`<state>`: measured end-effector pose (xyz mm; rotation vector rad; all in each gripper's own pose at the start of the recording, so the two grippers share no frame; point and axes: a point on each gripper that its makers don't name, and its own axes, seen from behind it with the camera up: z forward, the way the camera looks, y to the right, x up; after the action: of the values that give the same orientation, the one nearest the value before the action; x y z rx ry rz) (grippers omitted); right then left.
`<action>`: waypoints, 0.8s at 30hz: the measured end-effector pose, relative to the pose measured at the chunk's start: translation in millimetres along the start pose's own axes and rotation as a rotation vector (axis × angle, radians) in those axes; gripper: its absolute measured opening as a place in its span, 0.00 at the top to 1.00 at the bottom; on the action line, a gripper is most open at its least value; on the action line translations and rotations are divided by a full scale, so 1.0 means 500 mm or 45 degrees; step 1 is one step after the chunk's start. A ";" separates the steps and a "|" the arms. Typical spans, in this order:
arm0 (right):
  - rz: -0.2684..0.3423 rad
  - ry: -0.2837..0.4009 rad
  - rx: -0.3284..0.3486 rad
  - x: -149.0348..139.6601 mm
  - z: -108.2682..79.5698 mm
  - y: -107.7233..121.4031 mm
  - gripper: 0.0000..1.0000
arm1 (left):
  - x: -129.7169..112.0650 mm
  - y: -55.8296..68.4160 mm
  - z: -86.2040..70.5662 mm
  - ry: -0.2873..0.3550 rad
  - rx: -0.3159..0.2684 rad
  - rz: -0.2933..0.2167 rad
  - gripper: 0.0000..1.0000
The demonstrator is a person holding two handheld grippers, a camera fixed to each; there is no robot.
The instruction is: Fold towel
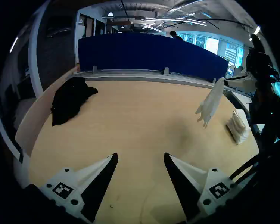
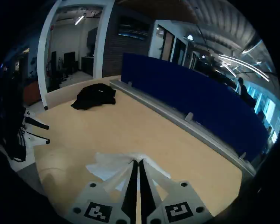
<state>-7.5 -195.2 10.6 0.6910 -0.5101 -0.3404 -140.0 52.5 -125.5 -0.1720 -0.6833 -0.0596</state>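
The left gripper (image 1: 140, 164) hung wide open and empty above the wooden table (image 1: 140, 119). The right gripper (image 2: 137, 162) pinched the white towel (image 1: 211, 101), which dangled near the table's right edge beside a folded stack (image 1: 238, 127). A black cloth (image 1: 70, 99) lay near the blue divider (image 1: 151, 52).

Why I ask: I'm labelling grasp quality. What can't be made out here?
Right gripper view: how deep the white towel sits in the right gripper; its shut fingers cover the pinch.
Left gripper view: what holds that towel's hanging top; too small, against dark clutter.
Left gripper view: how many pieces the folded white stack has; too small.
Both views: what the black cloth is; crumpled, dark.
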 end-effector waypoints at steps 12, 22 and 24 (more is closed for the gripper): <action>0.051 -0.008 -0.091 -0.039 -0.080 0.149 0.97 | 0.017 0.022 0.023 -0.008 -0.002 0.011 0.08; 0.088 -0.026 -0.179 -0.086 -0.153 0.285 0.97 | 0.036 0.045 0.034 -0.013 -0.006 0.021 0.08; 0.091 -0.034 -0.196 -0.096 -0.165 0.310 0.97 | 0.038 0.049 0.035 -0.015 -0.006 0.027 0.09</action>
<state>18.4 -18.6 45.5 0.5186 -0.5267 -0.3184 -133.7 80.0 -103.6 -0.1838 -0.6928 -0.0401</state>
